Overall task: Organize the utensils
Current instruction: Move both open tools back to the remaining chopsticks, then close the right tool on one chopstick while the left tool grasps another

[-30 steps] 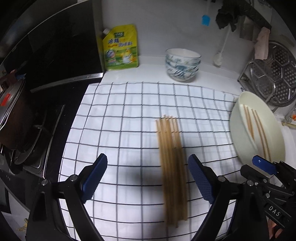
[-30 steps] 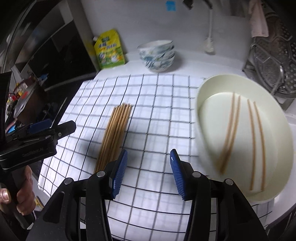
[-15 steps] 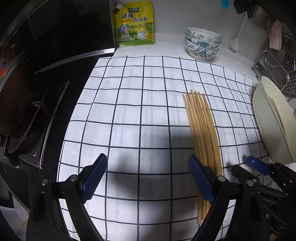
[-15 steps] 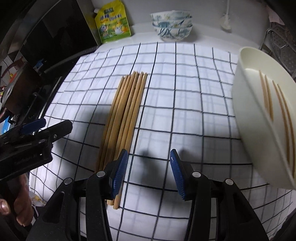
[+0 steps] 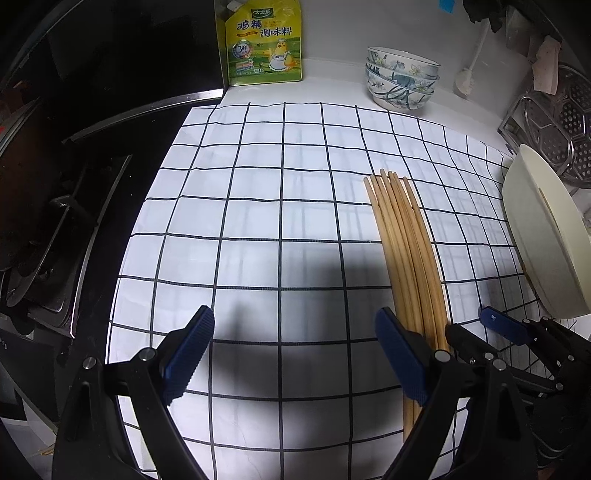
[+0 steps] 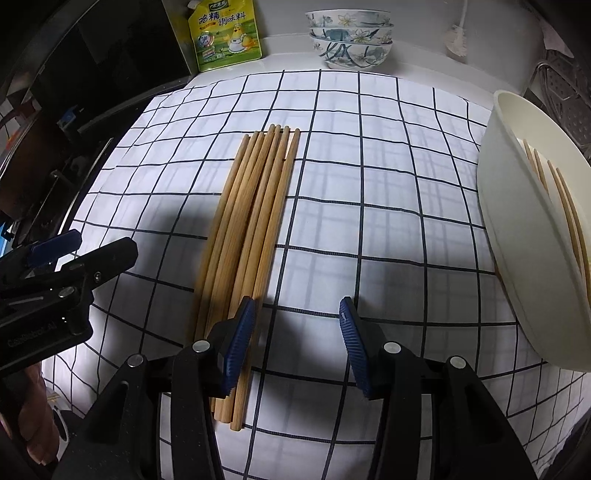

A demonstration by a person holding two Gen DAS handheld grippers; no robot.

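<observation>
Down low over the checked cloth (image 5: 258, 221), the left gripper (image 5: 295, 350) has its jaws spread wide with nothing between them, its right finger just beside the near ends of the chopsticks (image 5: 406, 251). Close by, the right gripper (image 6: 297, 339) is parted about halfway, also empty, its left finger over the bundle's near end. Further right, a cream basin (image 6: 517, 258) holds more chopsticks. At the back stand stacked patterned bowls (image 6: 349, 40) and a yellow seasoning pouch (image 6: 225, 33)
</observation>
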